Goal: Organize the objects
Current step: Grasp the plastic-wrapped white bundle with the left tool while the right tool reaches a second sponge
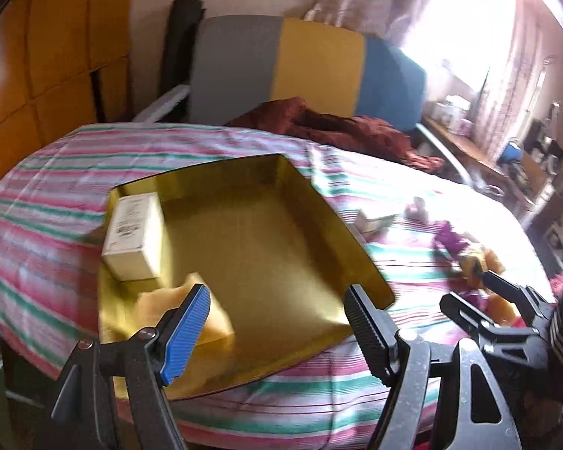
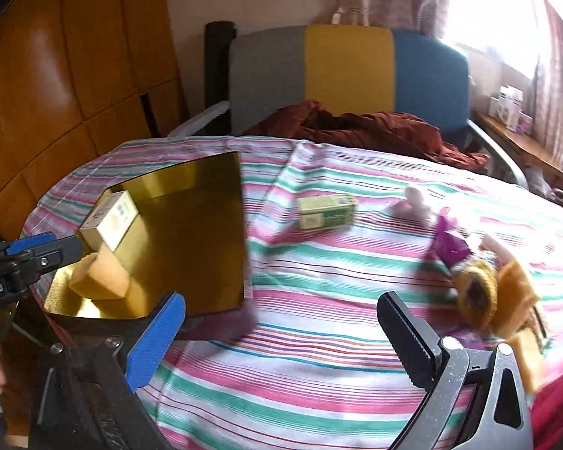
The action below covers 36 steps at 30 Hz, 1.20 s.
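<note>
A gold tray (image 1: 251, 225) (image 2: 191, 232) lies on the left of a striped tablecloth (image 2: 319, 337). In it are a white box (image 1: 131, 236) (image 2: 110, 217) and a yellow sponge (image 1: 206, 318) (image 2: 101, 277). My left gripper (image 1: 277, 322) (image 2: 56, 251) hangs open over the tray's near edge, its blue pad just above the sponge, holding nothing. My right gripper (image 2: 281, 337) (image 1: 488, 300) is open and empty over bare cloth, right of the tray. Loose on the cloth are a green box (image 2: 326, 210), a small pink-white item (image 2: 416, 202), a purple packet (image 2: 450, 243) and yellow scrubbers (image 2: 480, 292).
A chair (image 2: 349, 71) with a grey, yellow and blue back stands behind the table, a maroon cloth (image 2: 375, 127) draped over its seat. A wooden wardrobe (image 2: 75, 67) fills the left. A cluttered shelf (image 2: 514, 112) runs under the bright window at right.
</note>
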{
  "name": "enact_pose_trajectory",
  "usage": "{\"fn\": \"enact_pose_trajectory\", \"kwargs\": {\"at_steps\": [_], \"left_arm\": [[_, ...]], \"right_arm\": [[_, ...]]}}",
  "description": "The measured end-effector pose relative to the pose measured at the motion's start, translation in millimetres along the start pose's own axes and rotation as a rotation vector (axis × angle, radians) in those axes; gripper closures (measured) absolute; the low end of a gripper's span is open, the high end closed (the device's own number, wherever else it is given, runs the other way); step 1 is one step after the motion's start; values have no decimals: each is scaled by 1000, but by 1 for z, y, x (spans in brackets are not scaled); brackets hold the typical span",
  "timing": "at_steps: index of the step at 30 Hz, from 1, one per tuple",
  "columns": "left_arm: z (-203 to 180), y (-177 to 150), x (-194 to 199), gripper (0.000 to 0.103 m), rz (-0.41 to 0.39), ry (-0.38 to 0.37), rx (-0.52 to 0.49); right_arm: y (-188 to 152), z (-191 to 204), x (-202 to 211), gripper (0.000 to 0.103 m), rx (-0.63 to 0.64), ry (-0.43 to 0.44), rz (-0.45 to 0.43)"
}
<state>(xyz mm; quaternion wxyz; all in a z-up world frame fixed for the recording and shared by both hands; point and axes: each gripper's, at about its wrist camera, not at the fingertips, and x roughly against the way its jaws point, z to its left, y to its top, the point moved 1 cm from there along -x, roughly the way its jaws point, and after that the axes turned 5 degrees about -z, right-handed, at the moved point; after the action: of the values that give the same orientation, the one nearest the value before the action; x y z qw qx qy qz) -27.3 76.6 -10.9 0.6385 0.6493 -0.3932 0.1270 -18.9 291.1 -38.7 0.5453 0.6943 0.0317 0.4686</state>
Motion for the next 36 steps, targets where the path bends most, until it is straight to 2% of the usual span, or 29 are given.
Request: {"fn": "enact_pose_trajectory", "kwargs": {"at_steps": [6, 12, 14, 17, 21, 29, 32, 33, 34, 36], "left_arm": [[-44, 2, -13, 29, 63, -155, -95], [-121, -20, -34, 31, 199, -408, -264], [-151, -29, -42, 37, 253, -479, -324], [-189, -41, -56, 39, 331, -560, -376], [-231, -55, -74, 42, 441, -651, -388], [-288, -76, -95, 43, 544, -719, -375], [-305, -87, -104, 43, 548, -688, -416], [-308, -91, -107, 46, 547, -674, -429], [-309, -95, -110, 60, 550, -657, -443], [-305, -99, -111, 63, 542, -663, -450]], "right_arm": [[7, -75, 24, 0, -120, -91, -3], [17, -161, 65, 0, -250, -245, -31], [16, -185, 78, 0, -270, -304, -35], [13, -211, 97, 0, -283, -375, -34], [6, -234, 113, 0, -296, -416, -26], [-15, -252, 125, 0, -325, -419, 2], [-19, -255, 124, 0, -324, -417, 12], [-19, -256, 124, 0, -324, -414, 15], [-19, -257, 123, 0, -320, -408, 20], [-18, -255, 120, 0, -309, -390, 31]]}}
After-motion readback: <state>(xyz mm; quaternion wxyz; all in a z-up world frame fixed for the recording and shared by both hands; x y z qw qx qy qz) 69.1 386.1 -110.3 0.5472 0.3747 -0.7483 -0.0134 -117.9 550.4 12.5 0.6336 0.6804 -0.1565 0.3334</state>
